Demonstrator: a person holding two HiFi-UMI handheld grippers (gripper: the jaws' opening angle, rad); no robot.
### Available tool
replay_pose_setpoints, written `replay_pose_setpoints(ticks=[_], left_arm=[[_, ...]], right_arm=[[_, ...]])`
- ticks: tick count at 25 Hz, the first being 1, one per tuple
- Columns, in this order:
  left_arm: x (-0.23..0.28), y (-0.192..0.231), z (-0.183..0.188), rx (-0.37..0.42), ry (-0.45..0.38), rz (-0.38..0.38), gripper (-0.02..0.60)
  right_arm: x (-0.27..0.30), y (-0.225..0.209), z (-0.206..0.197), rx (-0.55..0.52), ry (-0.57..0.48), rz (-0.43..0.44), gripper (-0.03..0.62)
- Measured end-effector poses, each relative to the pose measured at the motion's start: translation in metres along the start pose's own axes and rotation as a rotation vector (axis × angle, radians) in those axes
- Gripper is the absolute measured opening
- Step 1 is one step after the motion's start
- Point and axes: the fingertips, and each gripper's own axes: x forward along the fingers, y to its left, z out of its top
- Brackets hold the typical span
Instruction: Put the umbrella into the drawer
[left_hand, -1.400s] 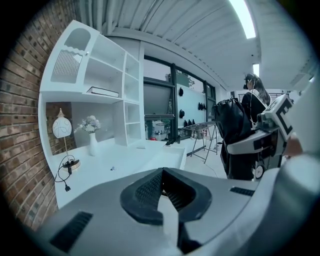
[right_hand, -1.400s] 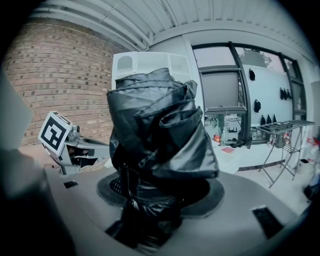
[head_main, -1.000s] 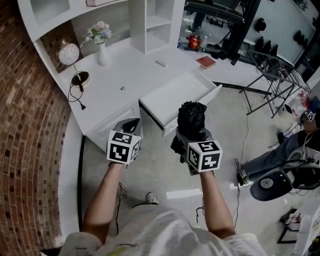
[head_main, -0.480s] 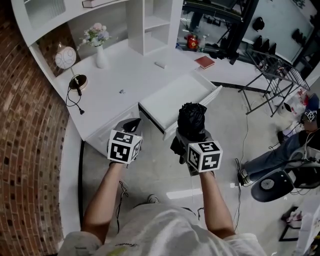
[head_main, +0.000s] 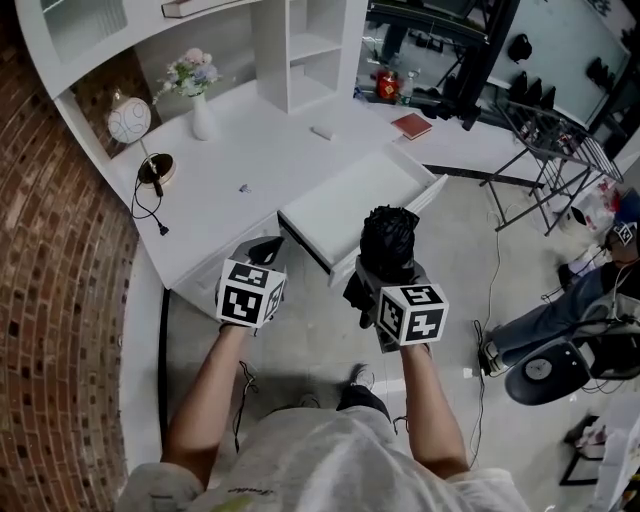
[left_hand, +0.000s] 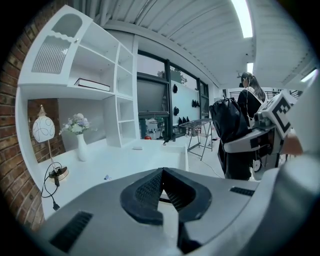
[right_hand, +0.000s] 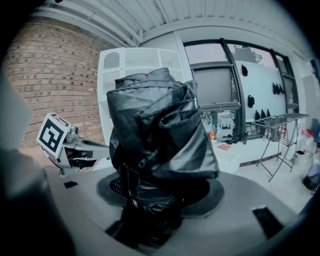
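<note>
Black umbrella (head_main: 388, 238) pointing far toward open drawer (head_main: 352, 198) just beyond | right hand-held gripper (head_main: 386, 272) clamping its near end | left hand-held gripper (head_main: 263, 249) closed, empty

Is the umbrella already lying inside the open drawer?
No: the right gripper holds the folded black umbrella in the air, short of the open white drawer.

In the head view the umbrella (head_main: 388, 240) is covering part of the drawer's (head_main: 345, 205) front edge. Its own lower end is lying hidden behind the right gripper (right_hand: 160, 192). In the right gripper view it is blocking most of the desk (head_main: 230, 150). A speck (head_main: 244, 188) left of the drawer is showing too small to name. Right of the drawer, a seated person (head_main: 545, 315) is being cut off by the picture's edge.
</note>
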Motion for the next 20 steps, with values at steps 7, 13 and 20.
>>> replay_pose_setpoints(ticks=[7,13,20], left_arm=[[0.021,0.010,0.013,-0.004,0.001,0.012,-0.003],[0.052,0.017,0.028,-0.016,-0.005,0.028,-0.003],[0.098,0.020,0.037,-0.044,0.006,0.041,-0.003]], right_arm=[[0.021,-0.018,0.010,0.003,0.009,0.012,0.253],[0.048,-0.040,0.026,-0.018,0.009,0.035,0.253],[0.082,-0.071,0.038,-0.039,0.026,0.070,0.253]])
